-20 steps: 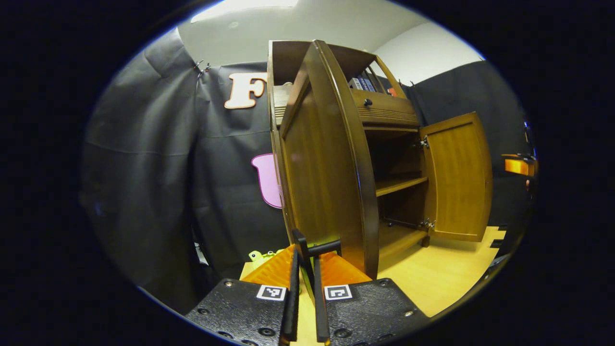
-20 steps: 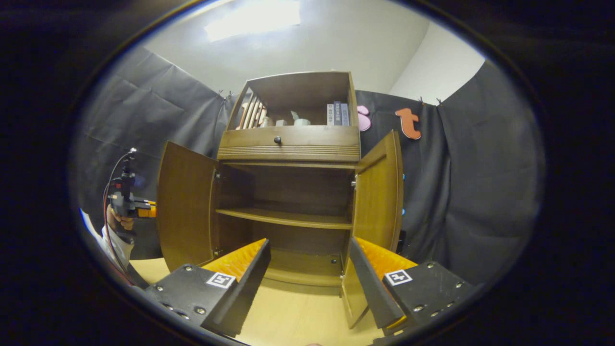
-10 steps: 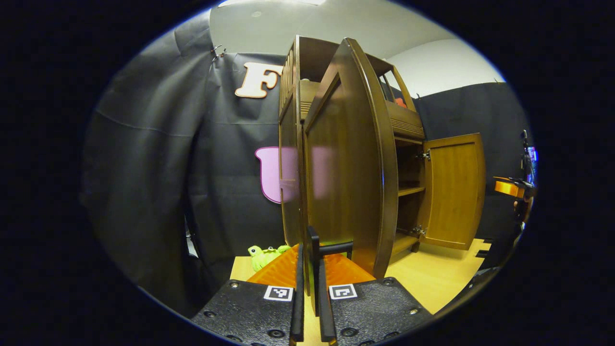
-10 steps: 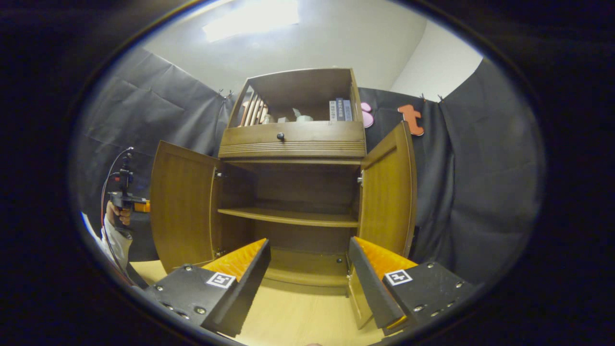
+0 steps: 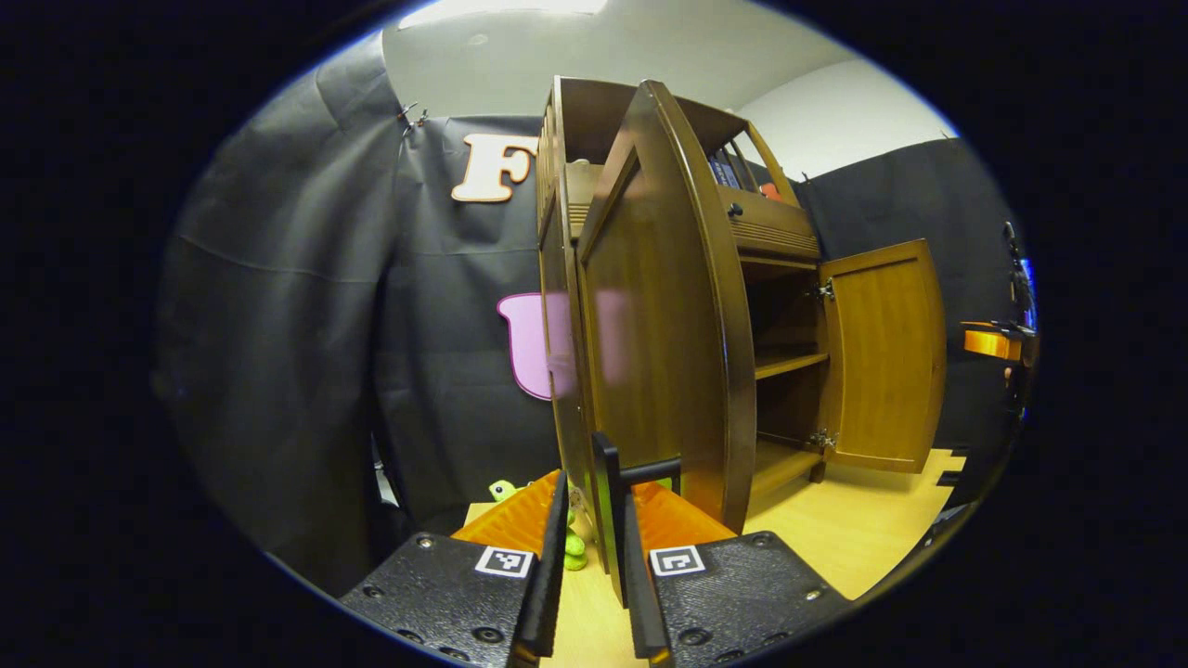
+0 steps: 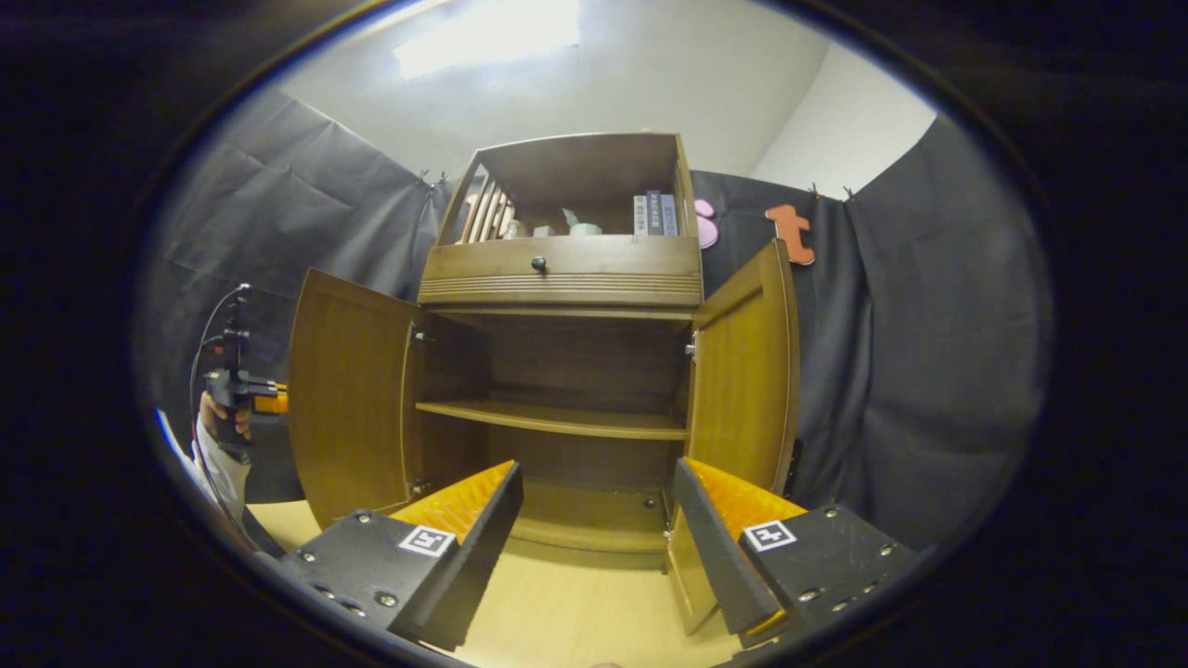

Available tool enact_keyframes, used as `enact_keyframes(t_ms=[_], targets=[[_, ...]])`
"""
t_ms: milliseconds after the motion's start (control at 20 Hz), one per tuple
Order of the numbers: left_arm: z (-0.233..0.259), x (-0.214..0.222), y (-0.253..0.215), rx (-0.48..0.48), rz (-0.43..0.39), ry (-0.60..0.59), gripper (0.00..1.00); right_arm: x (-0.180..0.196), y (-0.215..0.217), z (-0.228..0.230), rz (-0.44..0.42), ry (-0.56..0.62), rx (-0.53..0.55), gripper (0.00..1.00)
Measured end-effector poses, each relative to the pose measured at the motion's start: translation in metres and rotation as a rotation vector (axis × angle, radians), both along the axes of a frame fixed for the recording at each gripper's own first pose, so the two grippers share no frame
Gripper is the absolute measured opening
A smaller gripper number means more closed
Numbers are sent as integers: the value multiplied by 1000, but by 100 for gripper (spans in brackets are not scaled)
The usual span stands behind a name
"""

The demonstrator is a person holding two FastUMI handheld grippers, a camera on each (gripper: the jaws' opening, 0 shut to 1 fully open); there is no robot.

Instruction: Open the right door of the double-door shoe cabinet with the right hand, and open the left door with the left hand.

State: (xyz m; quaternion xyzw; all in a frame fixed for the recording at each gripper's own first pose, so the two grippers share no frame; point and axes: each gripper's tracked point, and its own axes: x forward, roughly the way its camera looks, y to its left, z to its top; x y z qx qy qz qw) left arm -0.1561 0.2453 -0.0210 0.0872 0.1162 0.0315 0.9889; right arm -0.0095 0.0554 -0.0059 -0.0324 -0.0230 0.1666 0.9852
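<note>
Left gripper (image 5: 587,520): fingers apart astride handle (image 5: 614,478), contact unclear.
Right gripper (image 6: 594,529): fingers wide apart.
Doors: both open.

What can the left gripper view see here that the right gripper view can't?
The left gripper view gives the left door's outer face, its black handle between the left gripper's fingers, and a green toy. The right gripper view looks straight into the cabinet, with a hand beside it. Both show the left door and right door open, and the shelf.
</note>
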Motion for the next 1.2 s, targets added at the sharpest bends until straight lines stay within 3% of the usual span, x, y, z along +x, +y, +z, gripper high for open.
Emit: enact_keyframes(t_ms=[150,250,350,500,650,700,750,800,1100,1150,1200], targets=[[-2,-14,1,23,22,22,32,-4,-2,-1,5,2,-13,97],[3,-22,5,61,60,5,45,-5,-6,1,-2,-5,-16,97],[10,-35,16,86,158,-9,65,-4,-6,4,-4,-10,-15,100],[31,-59,16,130,227,-43,95,-5,-7,5,-6,-13,-21,97],[64,-72,8,177,304,-101,97,-10,-9,11,-21,-15,-31,100],[72,-71,-2,169,314,-117,97,-12,-8,10,-22,-9,-41,97],[79,-70,-13,155,305,-130,99,-14,-8,13,-24,-14,-51,94],[83,-72,-26,147,290,-139,97,-18,-8,16,-24,-20,-56,100],[94,-61,-91,67,247,-181,99,-31,-8,32,-33,-38,-50,100],[95,-56,-100,63,245,-183,99,-31,-10,34,-45,-35,-47,94],[98,-51,-108,62,247,-191,99,-33,-11,36,-51,-33,-40,97]])
